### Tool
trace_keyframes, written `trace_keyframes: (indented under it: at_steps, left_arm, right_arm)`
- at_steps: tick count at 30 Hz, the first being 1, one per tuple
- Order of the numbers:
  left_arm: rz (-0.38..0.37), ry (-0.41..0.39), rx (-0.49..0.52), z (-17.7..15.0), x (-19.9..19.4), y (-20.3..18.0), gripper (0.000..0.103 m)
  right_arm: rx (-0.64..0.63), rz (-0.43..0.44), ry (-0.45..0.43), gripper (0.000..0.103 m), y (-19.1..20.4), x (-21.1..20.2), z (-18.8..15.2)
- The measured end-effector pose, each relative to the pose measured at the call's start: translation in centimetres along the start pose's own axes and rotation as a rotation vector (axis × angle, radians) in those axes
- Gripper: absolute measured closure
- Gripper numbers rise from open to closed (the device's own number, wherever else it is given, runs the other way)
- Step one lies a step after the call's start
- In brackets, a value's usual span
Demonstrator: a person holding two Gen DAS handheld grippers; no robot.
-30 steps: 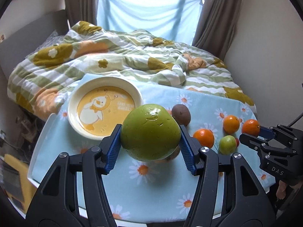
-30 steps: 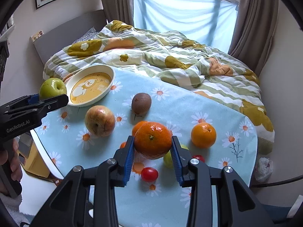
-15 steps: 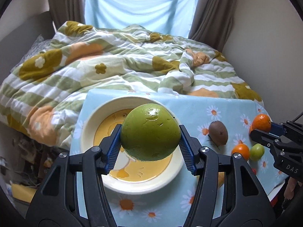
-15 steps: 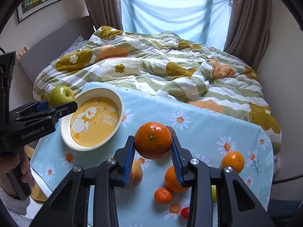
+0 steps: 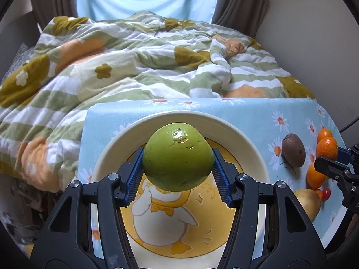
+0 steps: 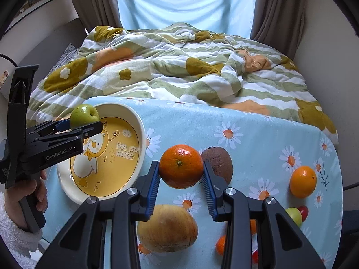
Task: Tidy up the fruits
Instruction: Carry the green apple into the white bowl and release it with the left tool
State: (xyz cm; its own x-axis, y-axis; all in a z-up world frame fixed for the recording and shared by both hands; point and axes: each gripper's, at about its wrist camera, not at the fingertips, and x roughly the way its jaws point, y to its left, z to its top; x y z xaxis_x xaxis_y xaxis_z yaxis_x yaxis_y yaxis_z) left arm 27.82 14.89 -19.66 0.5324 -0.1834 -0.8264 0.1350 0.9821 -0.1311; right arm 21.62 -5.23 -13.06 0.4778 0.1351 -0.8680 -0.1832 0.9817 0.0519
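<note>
The left gripper (image 5: 178, 158) clamped a green apple (image 5: 178, 157) above the duck-printed bowl (image 5: 244, 139), while the right gripper (image 6: 180, 167) pinched an orange (image 6: 181, 165) over the daisy tablecloth (image 6: 258, 134), near a brown kiwi (image 6: 218, 160).

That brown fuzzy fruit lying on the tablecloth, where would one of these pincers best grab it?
The brown fruit is egg-shaped and lies on its side on the tablecloth. Probably best to come from above and close the pads across its narrow middle, not end to end. The right gripper, already holding an orange, hangs just beside it, so that side is crowded.
</note>
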Motion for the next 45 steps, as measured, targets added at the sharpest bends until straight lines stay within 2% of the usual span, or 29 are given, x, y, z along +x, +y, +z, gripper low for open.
trace_keyframes:
  at_steps: [7,8,9,10,11,13,19,23,37,45]
  left_arm:
    - [0.011,0.023,0.019,0.0,1.4,0.6,0.039]
    - [0.012,0.023,0.026,0.0,1.4,0.6,0.036]
    - [0.011,0.017,0.031,0.0,1.2,0.6,0.03]
    - [0.012,0.007,0.032,0.2,1.0,0.6,0.012]
    - [0.017,-0.007,0.029,0.3,0.7,0.6,0.0]
    - [0.012,-0.029,0.022,0.5,-0.1,0.7,0.0]
    - [0.034,-0.01,0.003,0.2,-1.6,1.5,0.0]
    - [0.045,-0.005,-0.019,-0.7,-2.8,2.1,0.0]
    - [0.104,0.016,-0.115,-3.3,-6.2,3.5,0.0]
    - [0.14,0.037,-0.137,-4.4,-6.6,4.3,0.0]
  right_arm:
    - [0.035,-0.02,0.017,0.069,0.1,0.5,-0.1]
    - [0.037,-0.021,0.017,0.069,0.2,0.5,-0.1]
    - [0.037,-0.022,0.016,0.069,0.2,0.4,-0.1]
    - [0.034,-0.02,0.016,0.069,0.2,0.5,-0.1]
    - [0.034,-0.02,0.017,0.069,0.1,0.5,-0.1]
    - [0.036,-0.022,0.016,0.069,0.1,0.4,-0.1]
    - [0.02,-0.014,0.01,0.069,-0.1,-0.3,0.7]
    - [-0.017,0.022,0.008,0.069,0.4,-0.1,1.7]
    - [-0.278,0.21,0.083,0.069,6.1,5.2,4.6]
    - [-0.397,0.253,0.128,0.069,8.6,7.9,4.7]
